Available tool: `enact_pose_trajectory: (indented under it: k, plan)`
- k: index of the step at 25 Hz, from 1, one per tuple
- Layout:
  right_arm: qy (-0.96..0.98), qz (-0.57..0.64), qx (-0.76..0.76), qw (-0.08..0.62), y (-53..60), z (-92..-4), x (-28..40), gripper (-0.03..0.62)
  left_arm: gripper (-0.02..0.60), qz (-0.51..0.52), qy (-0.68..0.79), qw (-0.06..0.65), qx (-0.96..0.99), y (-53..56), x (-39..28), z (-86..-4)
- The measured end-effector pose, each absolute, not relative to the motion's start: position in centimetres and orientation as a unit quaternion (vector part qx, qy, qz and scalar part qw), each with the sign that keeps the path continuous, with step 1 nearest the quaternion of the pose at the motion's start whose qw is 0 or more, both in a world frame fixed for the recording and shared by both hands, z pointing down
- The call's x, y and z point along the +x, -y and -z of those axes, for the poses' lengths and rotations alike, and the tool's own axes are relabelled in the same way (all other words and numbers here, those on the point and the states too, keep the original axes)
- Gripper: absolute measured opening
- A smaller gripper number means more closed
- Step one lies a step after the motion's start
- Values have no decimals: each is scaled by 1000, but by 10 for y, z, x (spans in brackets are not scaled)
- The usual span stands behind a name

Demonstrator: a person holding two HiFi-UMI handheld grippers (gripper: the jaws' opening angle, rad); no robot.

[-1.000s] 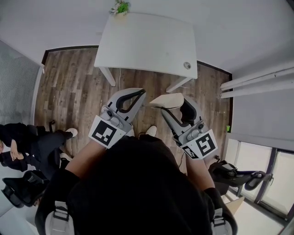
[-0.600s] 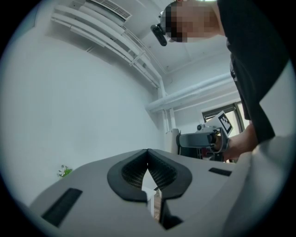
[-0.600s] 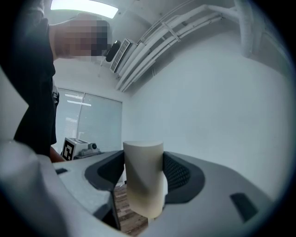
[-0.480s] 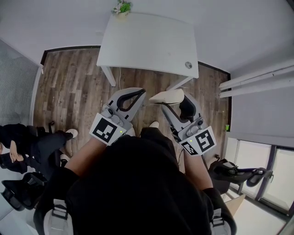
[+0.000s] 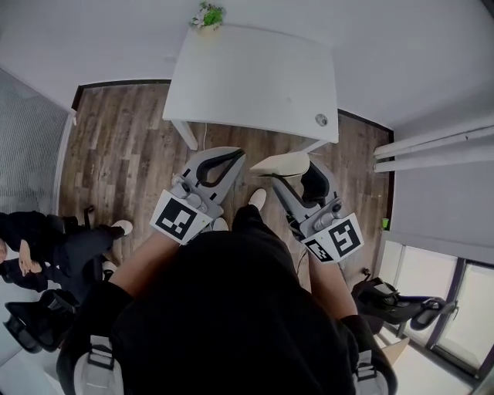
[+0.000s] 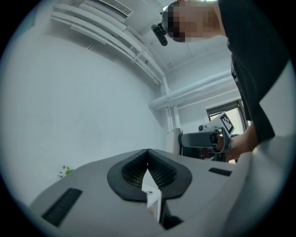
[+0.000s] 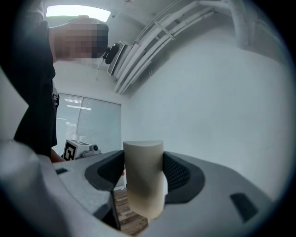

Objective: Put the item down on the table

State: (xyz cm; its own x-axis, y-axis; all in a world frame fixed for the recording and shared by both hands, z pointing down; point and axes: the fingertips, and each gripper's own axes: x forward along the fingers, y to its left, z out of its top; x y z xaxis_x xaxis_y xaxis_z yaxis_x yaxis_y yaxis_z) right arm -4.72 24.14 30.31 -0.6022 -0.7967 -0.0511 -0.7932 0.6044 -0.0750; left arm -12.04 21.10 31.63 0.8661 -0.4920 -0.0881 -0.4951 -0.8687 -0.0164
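Note:
My right gripper (image 5: 302,163) is shut on a cream, wedge-shaped block (image 5: 280,163), held over the wooden floor just short of the white table (image 5: 255,73). In the right gripper view the cream block (image 7: 143,178) stands between the dark ribbed pads (image 7: 178,175) and points at a white wall. My left gripper (image 5: 235,156) hovers beside it, level with it, jaws closed and nothing held. Seen from the left gripper view, the left gripper (image 6: 148,155) has its pads pressed together at the tips.
A small potted plant (image 5: 208,15) stands at the table's far edge and a round cable grommet (image 5: 321,119) near its right front corner. A seated person's legs (image 5: 58,247) are at the left. Office chairs (image 5: 401,297) stand at the lower right.
The view has shifted slightly and the table now sits a little nearer the grippers. Both grippers keep their pose; the right one still holds the block.

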Motion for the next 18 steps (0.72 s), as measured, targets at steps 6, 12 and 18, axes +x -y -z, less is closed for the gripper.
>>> enact_pose_trajectory:
  k: [6,12,18]
  plan:
    - [-899,24,-435,40,-190,-304,-21,264,-6,-30,-263,23,-964,-166,-95,-313]
    - [-905,30,-422,38,-139,-303,12,264,-6,-25,-277,23,-960,-117,-64,-311]
    - [-916,30,-398,37,-96,-301,38,264,-6,-23,-295,29,-955,-79,-37,-303]
